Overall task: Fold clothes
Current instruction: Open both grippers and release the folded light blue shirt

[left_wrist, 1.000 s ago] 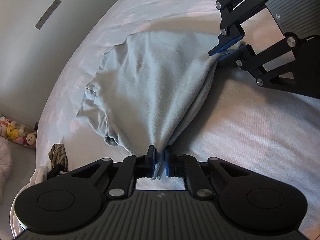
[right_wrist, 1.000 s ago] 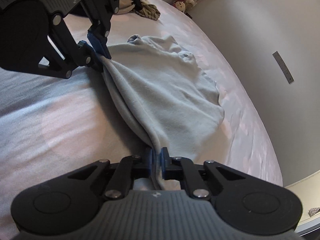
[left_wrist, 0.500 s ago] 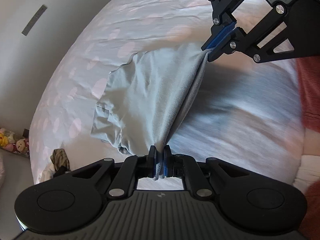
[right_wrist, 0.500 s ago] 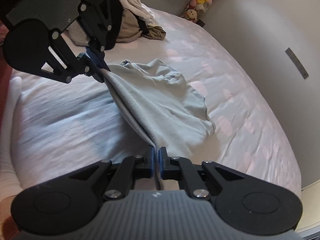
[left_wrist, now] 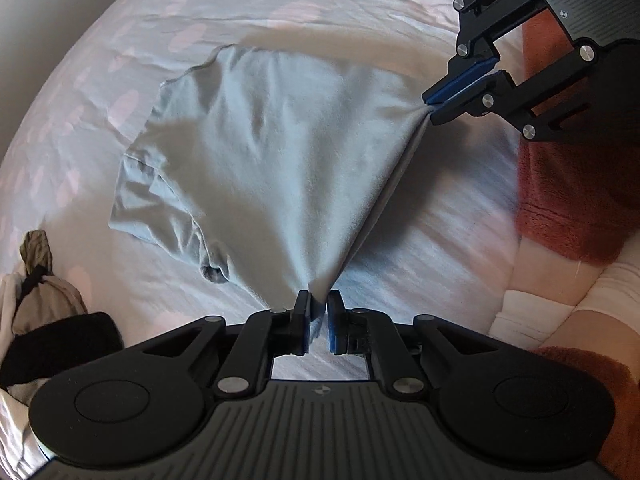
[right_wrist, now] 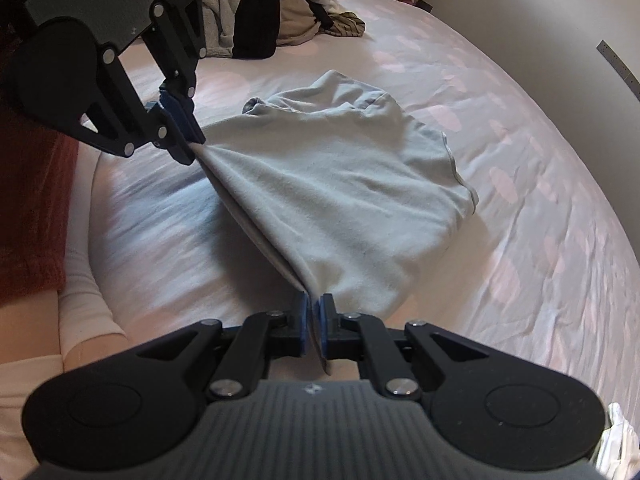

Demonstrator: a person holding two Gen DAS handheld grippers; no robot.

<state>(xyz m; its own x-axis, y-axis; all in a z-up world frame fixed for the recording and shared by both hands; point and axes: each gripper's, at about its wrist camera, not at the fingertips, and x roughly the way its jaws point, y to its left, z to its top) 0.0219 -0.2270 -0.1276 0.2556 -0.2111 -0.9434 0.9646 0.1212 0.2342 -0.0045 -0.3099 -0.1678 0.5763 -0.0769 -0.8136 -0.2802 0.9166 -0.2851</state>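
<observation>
grey shirt [left_wrist: 256, 152] now hangs taut between my two grippers, its near edge lifted higher off the bed [left_wrist: 420, 248] than a second ago, the rest trailing on the sheet. left gripper [left_wrist: 319, 322] and right gripper [right_wrist: 316, 326] each have fingers clamped on a corner. i judge it's ready to lay flat.

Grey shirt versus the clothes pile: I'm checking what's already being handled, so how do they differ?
The grey shirt is pinched along one taut edge by both grippers, left and right; the pile lies untouched. The shirt is one pale piece, the pile mixed, partly black. Both are on the bed.
</observation>
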